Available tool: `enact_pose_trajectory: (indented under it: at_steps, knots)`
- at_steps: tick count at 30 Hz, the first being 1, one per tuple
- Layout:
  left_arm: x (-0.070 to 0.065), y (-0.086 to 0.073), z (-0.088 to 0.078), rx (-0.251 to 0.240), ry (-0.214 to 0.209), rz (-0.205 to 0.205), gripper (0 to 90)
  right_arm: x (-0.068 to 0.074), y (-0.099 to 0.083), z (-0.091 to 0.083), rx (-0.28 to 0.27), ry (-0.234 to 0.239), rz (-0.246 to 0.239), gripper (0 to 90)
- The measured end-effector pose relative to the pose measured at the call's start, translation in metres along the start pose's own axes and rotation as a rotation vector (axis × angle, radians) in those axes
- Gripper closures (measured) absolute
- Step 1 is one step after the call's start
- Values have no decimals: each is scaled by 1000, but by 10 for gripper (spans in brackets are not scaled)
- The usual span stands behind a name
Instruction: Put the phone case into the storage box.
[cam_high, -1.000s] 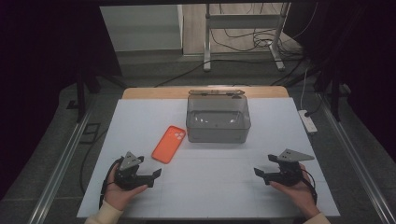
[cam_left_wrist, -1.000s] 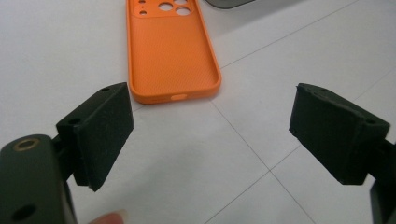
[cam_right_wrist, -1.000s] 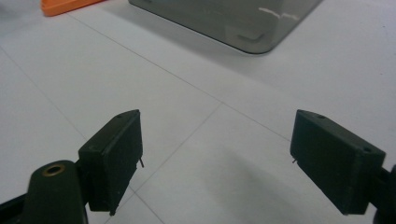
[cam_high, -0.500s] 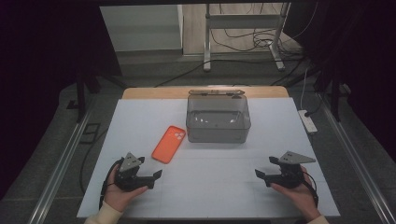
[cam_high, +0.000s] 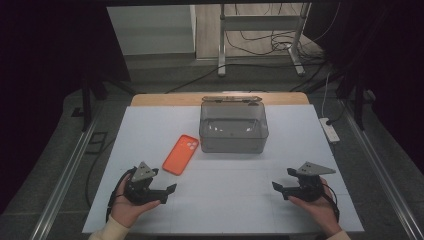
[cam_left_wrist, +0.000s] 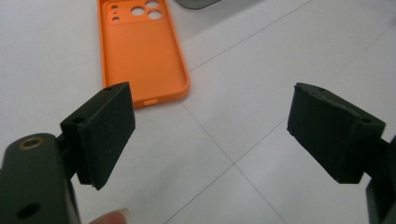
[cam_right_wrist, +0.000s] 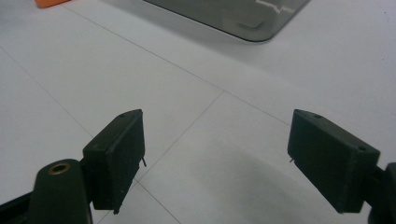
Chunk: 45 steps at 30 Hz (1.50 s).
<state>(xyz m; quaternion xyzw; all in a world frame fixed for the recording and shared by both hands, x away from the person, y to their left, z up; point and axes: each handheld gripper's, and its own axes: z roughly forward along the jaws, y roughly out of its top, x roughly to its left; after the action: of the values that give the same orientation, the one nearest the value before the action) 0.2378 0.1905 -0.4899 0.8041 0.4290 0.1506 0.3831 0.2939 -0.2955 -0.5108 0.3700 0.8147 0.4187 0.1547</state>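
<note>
1. Since a second ago the right gripper (cam_high: 286, 189) has slid slightly toward the bench's (cam_high: 230, 205) near edge; the left gripper (cam_high: 167, 192) has barely shifted.
2. Both sets of jaws stand wide open, holding nothing.
3. The orange case (cam_high: 181, 154) lies flat, camera holes up, just ahead of the left gripper, apart from it.
4. The grey box (cam_high: 233, 128) sits just right of the case, toward the far edge.

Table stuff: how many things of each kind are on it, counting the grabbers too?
Orange phone case: 1
Clear grey box: 1
Black grippers: 2, left gripper and right gripper, both open
Total: 4
</note>
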Motion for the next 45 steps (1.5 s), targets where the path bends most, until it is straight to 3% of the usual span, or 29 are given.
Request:
enact_pose_trajectory:
  at_steps: [10,21,31,37,45]
  knots:
    - [-5,20,1,14,-9,17,159,2,1,0,0,21,-17,199]
    - [5,34,15,46,-27,21,161,0,0,1,7,10,-13,196]
    - [10,51,16,46,-15,48,160,-1,0,1,18,2,-13,194]
    - [14,57,21,70,0,58,159,-1,-1,1,22,-5,-16,193]
    - [16,70,24,75,-10,66,157,-1,-1,1,18,4,-5,192]
